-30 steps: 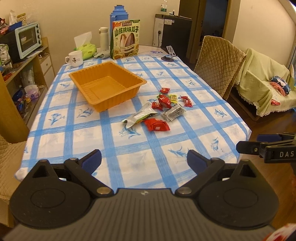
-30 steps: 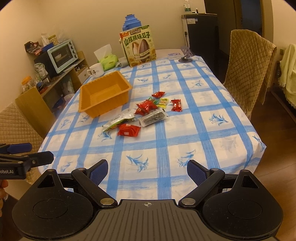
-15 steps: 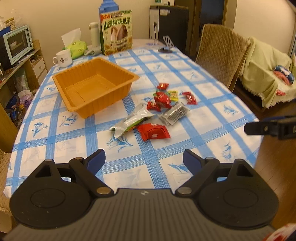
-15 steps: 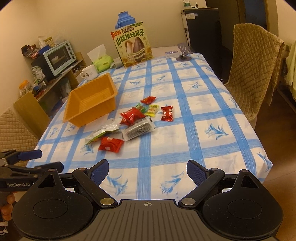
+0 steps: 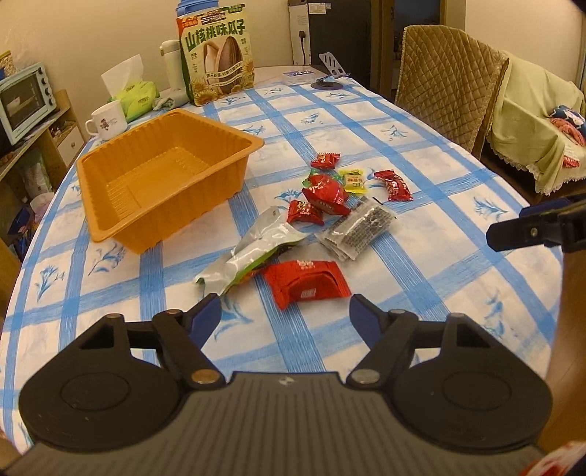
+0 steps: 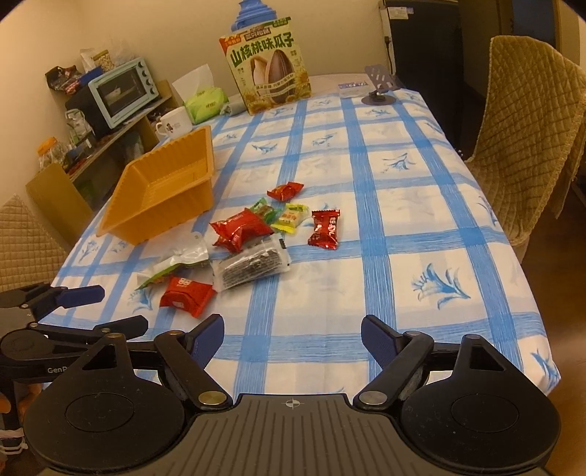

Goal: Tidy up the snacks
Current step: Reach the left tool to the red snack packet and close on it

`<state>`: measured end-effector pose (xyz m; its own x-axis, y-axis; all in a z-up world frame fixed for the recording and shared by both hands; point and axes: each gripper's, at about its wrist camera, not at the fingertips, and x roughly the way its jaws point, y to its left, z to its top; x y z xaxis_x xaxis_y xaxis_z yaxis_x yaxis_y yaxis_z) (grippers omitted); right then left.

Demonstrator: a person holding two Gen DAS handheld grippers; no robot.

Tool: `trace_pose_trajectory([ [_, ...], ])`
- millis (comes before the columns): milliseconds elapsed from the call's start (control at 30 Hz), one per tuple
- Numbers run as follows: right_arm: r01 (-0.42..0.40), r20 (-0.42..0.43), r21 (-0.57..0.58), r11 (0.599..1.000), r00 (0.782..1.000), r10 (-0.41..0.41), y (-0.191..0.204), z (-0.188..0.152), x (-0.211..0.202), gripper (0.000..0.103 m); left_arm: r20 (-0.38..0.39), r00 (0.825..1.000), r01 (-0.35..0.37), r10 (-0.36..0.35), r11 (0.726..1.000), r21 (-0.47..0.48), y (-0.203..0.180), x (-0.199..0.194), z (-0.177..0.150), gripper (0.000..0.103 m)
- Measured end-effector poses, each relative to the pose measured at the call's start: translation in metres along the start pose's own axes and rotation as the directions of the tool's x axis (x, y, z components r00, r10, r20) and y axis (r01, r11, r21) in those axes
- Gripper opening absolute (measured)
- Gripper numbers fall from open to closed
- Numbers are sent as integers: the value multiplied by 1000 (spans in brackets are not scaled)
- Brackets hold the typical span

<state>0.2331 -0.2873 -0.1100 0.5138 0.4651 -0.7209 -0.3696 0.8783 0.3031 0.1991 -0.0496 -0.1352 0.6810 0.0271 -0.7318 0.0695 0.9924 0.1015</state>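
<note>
Grippers, left and right, both spread and holding nothing, have moved in over the table's near edge, closer than before to the snacks scattered mid-table beside the orange tray.

Warm lamplight fills a cream-walled room. A quilted chair stands at 3 o'clock; a wooden shelf with toaster oven at 10 o'clock.

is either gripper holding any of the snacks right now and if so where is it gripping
Nothing is held. The left gripper and right gripper both have open jaws with only tablecloth between them; the snacks lie loose on the table.
</note>
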Motion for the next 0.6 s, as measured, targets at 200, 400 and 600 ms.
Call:
trace_pose_trajectory([
  [200,-16,-19,-6,1000,1000,16,-13,12,17,82,-33,999,-35,37,998,45,-4,27,1,70],
  [400,-27,-38,0,1000,999,27,-23,20,29,82,-51,997,-50,54,996,77,-6,44,1,69],
  [600,-25,-57,13,1000,998,25,-33,24,39,82,-48,997,-48,55,991,129,-16,58,6,68],
])
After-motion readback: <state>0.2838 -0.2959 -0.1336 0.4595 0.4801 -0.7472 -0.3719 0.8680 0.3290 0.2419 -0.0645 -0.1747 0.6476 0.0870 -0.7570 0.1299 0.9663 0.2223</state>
